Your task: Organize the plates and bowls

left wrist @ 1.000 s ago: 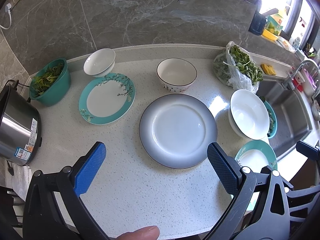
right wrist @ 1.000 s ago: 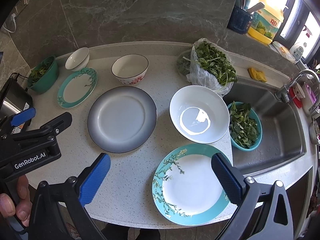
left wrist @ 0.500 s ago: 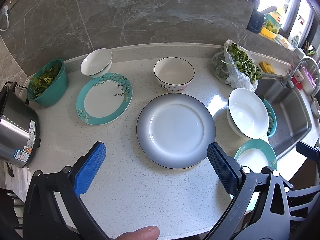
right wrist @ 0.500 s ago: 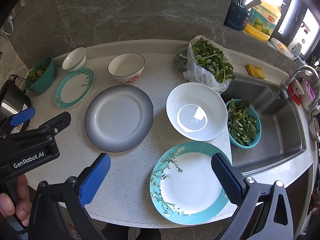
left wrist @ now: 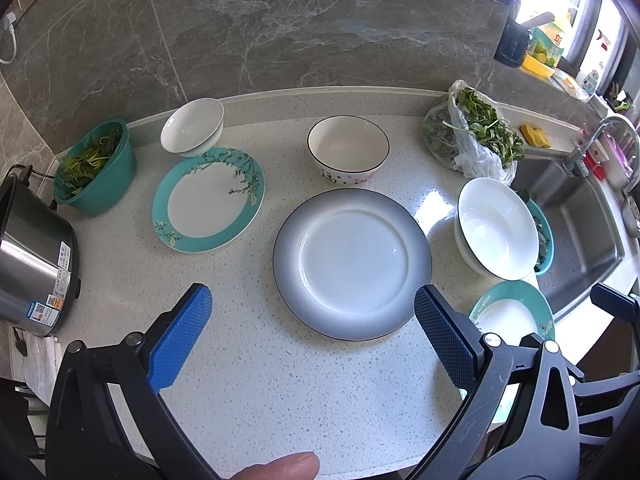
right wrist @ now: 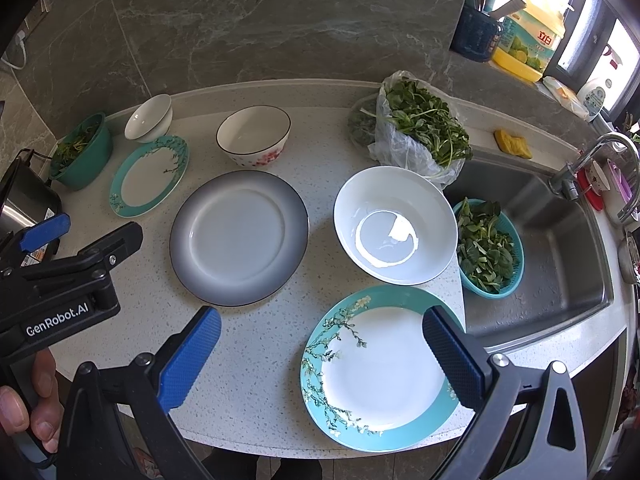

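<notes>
**Over the tabletop, both tools spread wide and empty**

Above the speckled tabletop (left wrist: 248, 380) I hold my left tool (left wrist: 312, 320) with its blue pads far apart, gripping nothing and touching nothing; the grey-rimmed plate (left wrist: 352, 264) lies just beyond them. My right tool (right wrist: 320, 340) is spread just as wide and also empty, its pads on either side of the near teal floral plate (right wrist: 380, 368) in the view, though I cannot tell whether they hang clear above it.

My left view shows the steel cooker (left wrist: 32, 256) at the far left; it also gives the second teal floral plate (left wrist: 208, 200), the small white bowl (left wrist: 192, 126) touching its rim and the dark-rimmed bowl (left wrist: 348, 150). My right view alone shows the wide white bowl (right wrist: 396, 224) from above, the teal colander (right wrist: 488, 248) of greens in the sink (right wrist: 560, 240) and my left tool's body with my hand (right wrist: 28, 404) on it.
</notes>
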### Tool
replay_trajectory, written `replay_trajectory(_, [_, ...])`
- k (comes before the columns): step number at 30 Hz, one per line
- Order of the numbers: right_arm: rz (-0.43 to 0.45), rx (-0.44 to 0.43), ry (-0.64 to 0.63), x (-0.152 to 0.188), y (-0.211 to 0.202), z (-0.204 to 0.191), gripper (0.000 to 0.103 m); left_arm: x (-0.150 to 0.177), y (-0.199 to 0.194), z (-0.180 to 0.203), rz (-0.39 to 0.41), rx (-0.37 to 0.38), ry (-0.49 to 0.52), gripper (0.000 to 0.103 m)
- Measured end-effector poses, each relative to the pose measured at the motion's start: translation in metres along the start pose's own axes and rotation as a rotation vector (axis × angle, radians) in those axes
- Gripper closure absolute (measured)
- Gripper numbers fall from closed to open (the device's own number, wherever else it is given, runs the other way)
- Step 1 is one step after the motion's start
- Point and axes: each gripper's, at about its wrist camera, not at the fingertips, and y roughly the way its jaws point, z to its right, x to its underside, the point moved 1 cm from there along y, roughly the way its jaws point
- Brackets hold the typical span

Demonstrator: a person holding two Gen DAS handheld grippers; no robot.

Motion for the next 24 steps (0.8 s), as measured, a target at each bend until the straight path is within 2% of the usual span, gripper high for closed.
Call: replay_trajectory(24, [-0.004, 0.005, 0.002, -0.0023, 0.0029, 0.0008, 0.000, -0.0038, 0.0085, 0.0051, -0.007, 0.009, -0.003, 0.000])
